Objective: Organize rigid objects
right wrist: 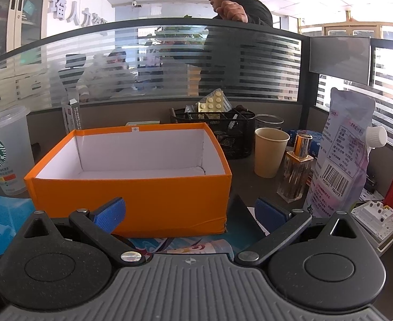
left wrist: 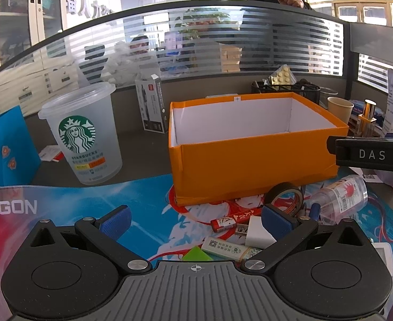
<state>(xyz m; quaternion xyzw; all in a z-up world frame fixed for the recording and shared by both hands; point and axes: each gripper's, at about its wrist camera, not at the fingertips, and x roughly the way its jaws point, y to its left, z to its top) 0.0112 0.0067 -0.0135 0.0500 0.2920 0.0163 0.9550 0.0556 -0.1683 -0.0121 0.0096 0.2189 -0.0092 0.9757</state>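
One orange box, open-topped, white inside, nothing visible in it, standing on the bench at the mat's far edge. In front, on the mat: one tape roll, one clear bottle lying down, one red lighter, one white block, one small remote. Left gripper fingers spread apart, holding nothing; right gripper likewise.

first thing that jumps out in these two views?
The open orange box, white inside with nothing in it, sits mid-desk in both views. Left of it stands a frosted Starbucks cup; small clutter, a tape roll and a clear bottle included, lies on the mat by its near corner. Both claws, left and right, are open and hold nothing.
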